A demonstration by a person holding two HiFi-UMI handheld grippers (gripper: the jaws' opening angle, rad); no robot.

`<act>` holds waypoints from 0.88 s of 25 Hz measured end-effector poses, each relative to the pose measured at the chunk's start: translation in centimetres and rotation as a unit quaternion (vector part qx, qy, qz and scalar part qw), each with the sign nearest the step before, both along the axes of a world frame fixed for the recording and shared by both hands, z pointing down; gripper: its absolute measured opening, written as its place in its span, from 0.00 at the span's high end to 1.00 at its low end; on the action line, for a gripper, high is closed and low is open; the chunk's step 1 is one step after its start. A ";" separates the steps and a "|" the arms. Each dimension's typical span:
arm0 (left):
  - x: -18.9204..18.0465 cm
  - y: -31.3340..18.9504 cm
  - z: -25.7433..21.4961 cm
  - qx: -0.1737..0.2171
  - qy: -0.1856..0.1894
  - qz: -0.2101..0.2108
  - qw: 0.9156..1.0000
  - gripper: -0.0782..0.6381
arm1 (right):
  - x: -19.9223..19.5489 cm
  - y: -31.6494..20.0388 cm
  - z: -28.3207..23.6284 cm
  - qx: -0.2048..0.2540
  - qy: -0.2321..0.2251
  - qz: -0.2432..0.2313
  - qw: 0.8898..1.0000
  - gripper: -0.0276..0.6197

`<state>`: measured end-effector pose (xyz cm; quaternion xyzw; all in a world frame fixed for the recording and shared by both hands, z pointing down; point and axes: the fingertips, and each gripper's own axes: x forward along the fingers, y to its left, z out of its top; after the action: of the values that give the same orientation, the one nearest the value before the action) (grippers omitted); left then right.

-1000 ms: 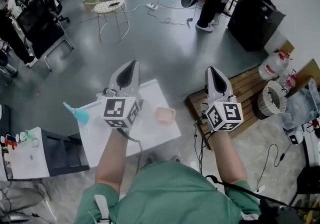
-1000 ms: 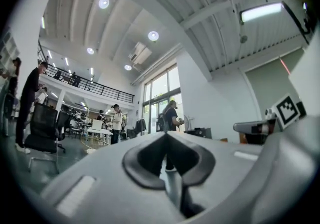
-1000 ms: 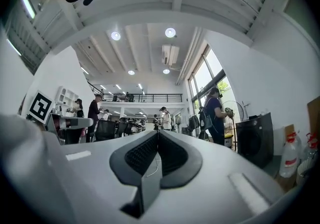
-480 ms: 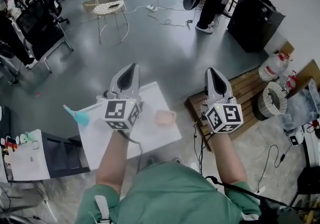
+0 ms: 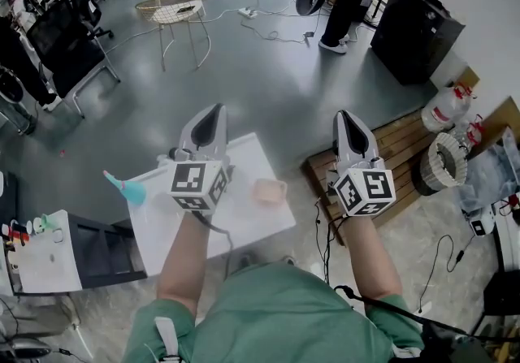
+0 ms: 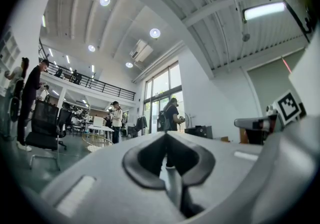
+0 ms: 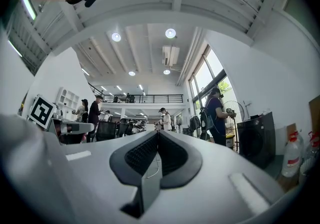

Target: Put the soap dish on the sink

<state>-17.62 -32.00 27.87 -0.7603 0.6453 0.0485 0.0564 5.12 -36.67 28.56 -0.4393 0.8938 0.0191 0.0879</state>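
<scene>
In the head view a pale pink soap dish (image 5: 269,191) lies on a white table top (image 5: 252,154) below my hands. A teal item (image 5: 126,186) sticks out at the table's left edge. No sink is clearly visible. My left gripper (image 5: 210,112) is held over the table's left half, shut and empty, with the dish to its right and below. My right gripper (image 5: 346,118) hangs past the table's right edge over the floor, also shut and empty. In the left gripper view the left gripper (image 6: 166,136) points out level into the hall with its jaws together. In the right gripper view the right gripper (image 7: 157,133) does the same.
A wooden pallet (image 5: 406,142) lies on the floor at the right, with jugs and a wire basket (image 5: 443,160) beside it. A black cabinet (image 5: 414,28) stands at the back right and a round wire table (image 5: 172,7) at the back. A side cart (image 5: 45,252) is at the left. Cables run over the floor.
</scene>
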 end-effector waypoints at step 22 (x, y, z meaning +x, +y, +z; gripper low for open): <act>0.1 0.1 1.1 -0.012 -0.001 0.005 1.000 0.89 | -0.4 0.3 0.0 -0.001 -0.001 -0.004 1.000 0.95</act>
<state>-17.49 -31.94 28.95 -0.7643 0.6418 0.0407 0.0479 4.69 -36.42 28.55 -0.4357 0.8955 0.0174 0.0889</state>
